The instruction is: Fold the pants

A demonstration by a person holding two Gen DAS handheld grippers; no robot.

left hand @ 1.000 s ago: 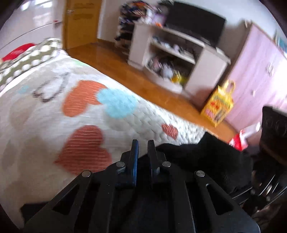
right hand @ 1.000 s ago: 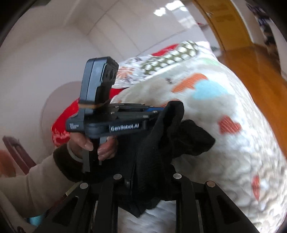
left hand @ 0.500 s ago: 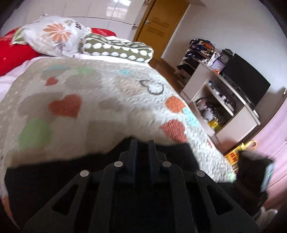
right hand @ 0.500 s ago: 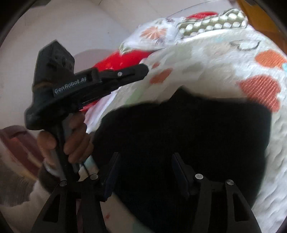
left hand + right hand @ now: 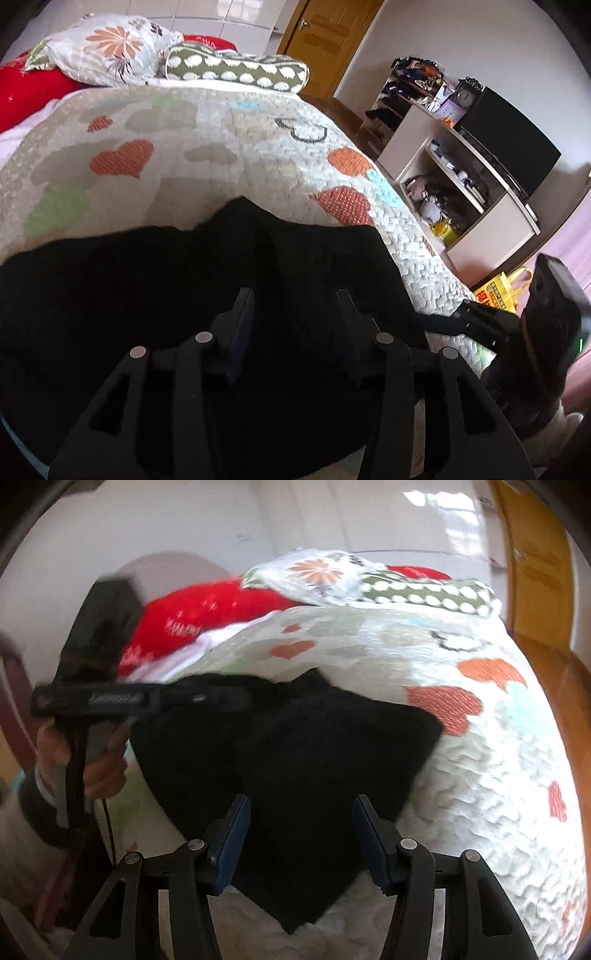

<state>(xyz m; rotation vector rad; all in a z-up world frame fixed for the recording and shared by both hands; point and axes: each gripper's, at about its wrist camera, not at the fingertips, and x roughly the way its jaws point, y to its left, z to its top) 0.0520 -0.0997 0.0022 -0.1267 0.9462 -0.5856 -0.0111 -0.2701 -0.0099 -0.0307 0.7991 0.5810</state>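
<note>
Black pants [image 5: 155, 295] lie folded in a flat bundle on the heart-patterned quilt [image 5: 207, 147]; they also show in the right wrist view [image 5: 314, 746]. My left gripper [image 5: 295, 306] is open just above the pants, holding nothing. My right gripper [image 5: 301, 812] is open over the near corner of the pants, holding nothing. The left gripper's body shows in the right wrist view [image 5: 110, 698], held in a hand at the pants' left edge. The right gripper's body shows in the left wrist view [image 5: 517, 325] at the bed's right edge.
Pillows [image 5: 110, 51] and a red blanket [image 5: 207, 609] lie at the head of the bed. A TV stand [image 5: 472, 192] with a television, a yellow bag [image 5: 498, 295] and a wooden door [image 5: 328, 40] stand beyond the bed's right side.
Both grippers held the bunched pants in the air, laid them on the quilt, then opened. The right opened first, the left within the last half second.
</note>
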